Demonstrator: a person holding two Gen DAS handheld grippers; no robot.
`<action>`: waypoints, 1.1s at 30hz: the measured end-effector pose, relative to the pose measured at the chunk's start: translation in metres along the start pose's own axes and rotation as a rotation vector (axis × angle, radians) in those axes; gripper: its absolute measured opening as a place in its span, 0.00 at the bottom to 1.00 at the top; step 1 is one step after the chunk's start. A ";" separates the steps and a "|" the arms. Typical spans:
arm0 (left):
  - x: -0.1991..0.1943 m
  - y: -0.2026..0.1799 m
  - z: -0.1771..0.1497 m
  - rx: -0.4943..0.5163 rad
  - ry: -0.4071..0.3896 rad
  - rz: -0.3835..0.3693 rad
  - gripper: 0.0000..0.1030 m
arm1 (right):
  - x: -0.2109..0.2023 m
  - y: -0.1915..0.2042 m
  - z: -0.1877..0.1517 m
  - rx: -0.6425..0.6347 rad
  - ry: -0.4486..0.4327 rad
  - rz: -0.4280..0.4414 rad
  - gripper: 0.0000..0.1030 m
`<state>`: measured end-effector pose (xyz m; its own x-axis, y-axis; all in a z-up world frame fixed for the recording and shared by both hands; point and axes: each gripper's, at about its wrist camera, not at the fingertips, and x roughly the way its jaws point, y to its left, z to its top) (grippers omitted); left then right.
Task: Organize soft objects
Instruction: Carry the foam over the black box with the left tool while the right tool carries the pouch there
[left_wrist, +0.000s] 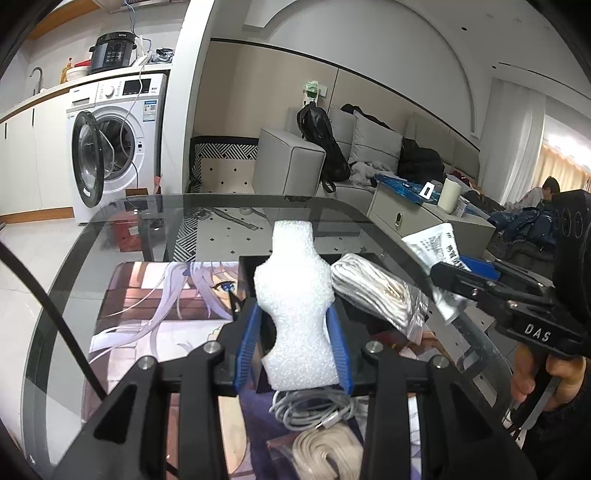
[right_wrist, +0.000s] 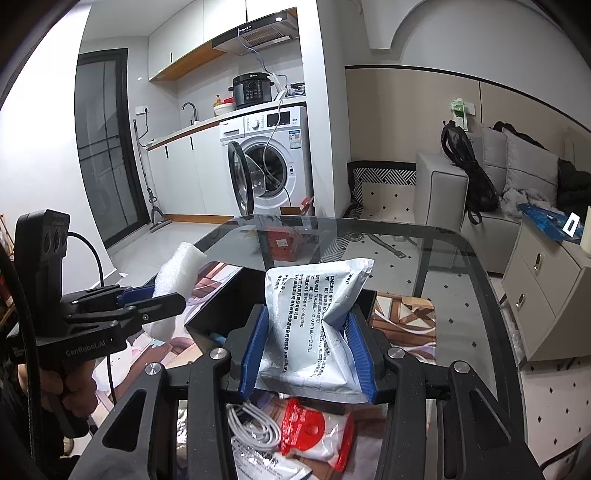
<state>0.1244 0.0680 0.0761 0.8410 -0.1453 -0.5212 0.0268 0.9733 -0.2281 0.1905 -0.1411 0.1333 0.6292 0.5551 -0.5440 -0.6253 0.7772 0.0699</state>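
My left gripper (left_wrist: 293, 317) is shut on a white foam piece (left_wrist: 293, 295), which stands upright between the blue pads above the table. The same foam piece (right_wrist: 175, 275) shows in the right wrist view, held by the left gripper (right_wrist: 162, 301) at the left. My right gripper (right_wrist: 308, 328) is shut on a crumpled silver pouch (right_wrist: 314, 317) with printed text, lifted over a black tray (right_wrist: 214, 317). In the left wrist view the right gripper (left_wrist: 443, 275) holds that silver pouch (left_wrist: 436, 243) at the right. A bagged white cord bundle (left_wrist: 373, 291) lies in the black tray (left_wrist: 247, 269).
A glass table (left_wrist: 66, 266) carries a printed anime mat (left_wrist: 162, 295). A coiled grey cable (left_wrist: 310, 410) and a beige strap (left_wrist: 325, 454) lie below the left gripper. A white cable (right_wrist: 251, 424) and a red-and-white packet (right_wrist: 314, 432) lie below the right. Washing machine (right_wrist: 269, 158), sofa and cabinet stand beyond.
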 end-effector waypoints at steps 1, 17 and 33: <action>0.003 -0.001 0.002 0.002 0.000 -0.001 0.35 | 0.004 0.000 0.001 0.000 0.000 -0.002 0.42; 0.047 -0.007 0.007 0.030 0.032 0.018 0.35 | 0.050 -0.018 0.001 -0.001 0.062 -0.069 0.42; 0.063 -0.012 0.005 0.059 0.067 0.008 0.35 | 0.096 -0.022 0.003 0.036 0.134 0.044 0.42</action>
<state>0.1802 0.0482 0.0501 0.8034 -0.1472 -0.5770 0.0538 0.9829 -0.1758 0.2660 -0.1037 0.0822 0.5325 0.5463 -0.6465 -0.6328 0.7642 0.1246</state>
